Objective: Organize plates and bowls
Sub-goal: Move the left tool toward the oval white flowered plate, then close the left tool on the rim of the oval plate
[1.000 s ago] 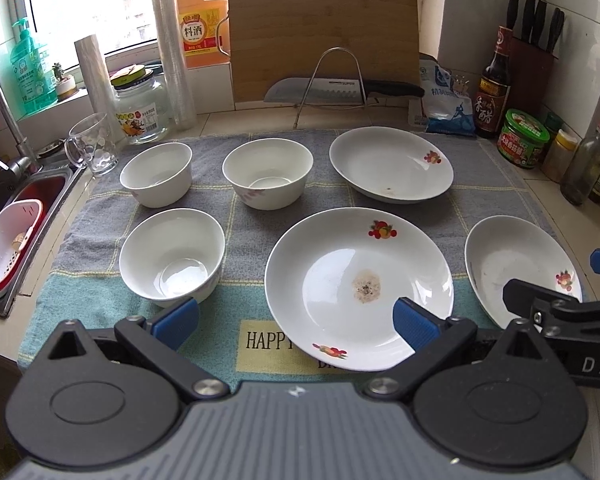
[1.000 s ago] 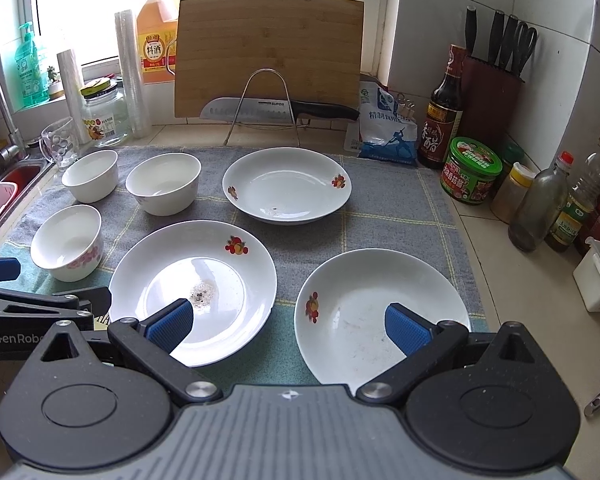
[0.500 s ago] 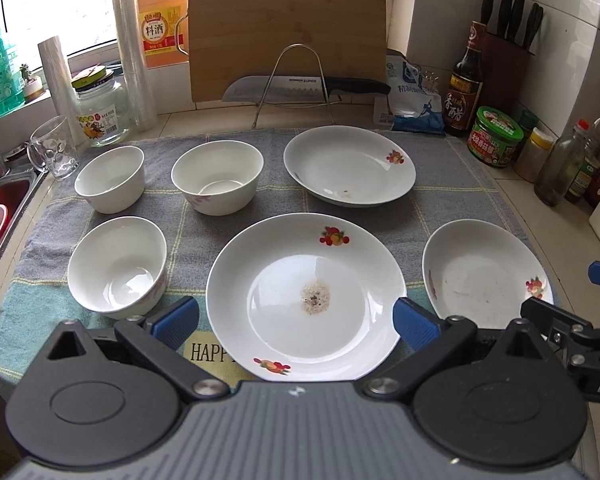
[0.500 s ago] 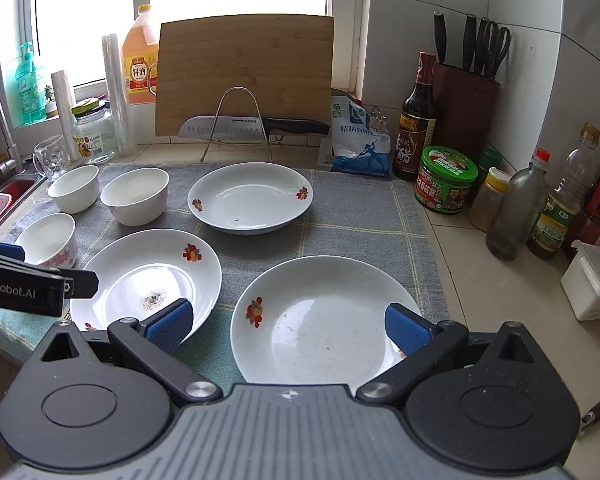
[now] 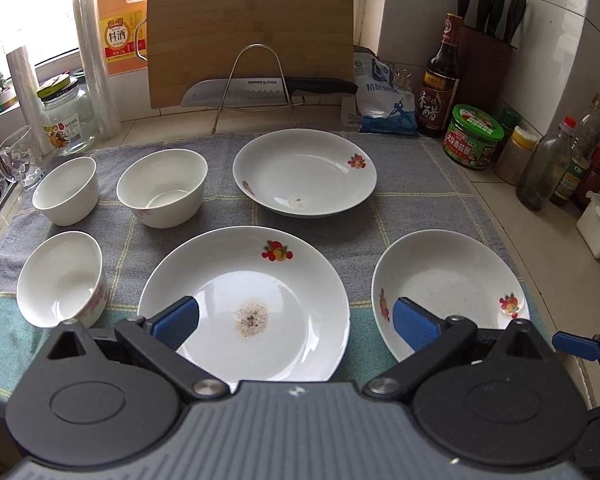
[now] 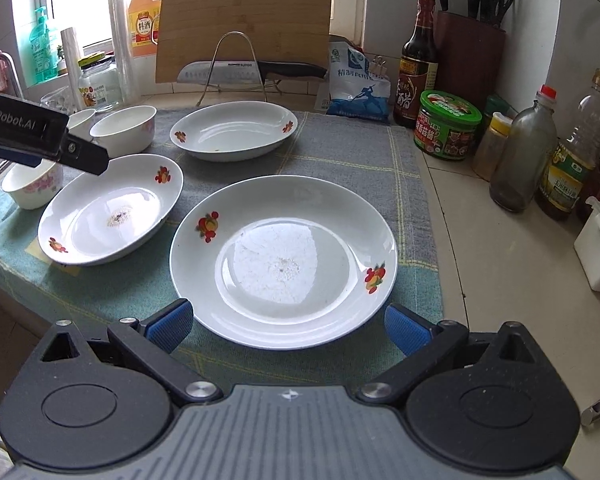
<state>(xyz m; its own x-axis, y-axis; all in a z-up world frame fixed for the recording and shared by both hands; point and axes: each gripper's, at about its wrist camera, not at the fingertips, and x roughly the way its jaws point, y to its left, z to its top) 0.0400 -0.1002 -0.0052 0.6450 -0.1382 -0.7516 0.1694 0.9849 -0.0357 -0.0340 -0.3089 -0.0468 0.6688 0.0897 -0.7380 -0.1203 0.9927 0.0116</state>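
Three white flowered plates lie on a grey and teal towel (image 5: 404, 204): a large front plate (image 5: 256, 280) with a stain, a far plate (image 5: 305, 172) and a right plate (image 5: 448, 284). Three white bowls stand at the left: a front bowl (image 5: 62, 276), a back left bowl (image 5: 66, 190) and a back bowl (image 5: 162, 186). My left gripper (image 5: 294, 320) is open, its fingers hovering over the front plate's near rim. My right gripper (image 6: 288, 326) is open just before the right plate (image 6: 284, 256), with nothing between its fingers. The left gripper's body (image 6: 40, 132) shows in the right wrist view.
A cutting board (image 5: 252, 28) and a knife (image 5: 268, 88) on a wire stand are behind the towel. Bottles, a green-lidded jar (image 5: 476, 136) and a knife block (image 5: 488, 56) line the right wall. A glass (image 5: 20, 164), a jar and an oil jug stand at the back left.
Both grippers have shifted right and come closer to the counter. The front plate now sits between the left fingers' line, the right plate before the right gripper. No dish moved.
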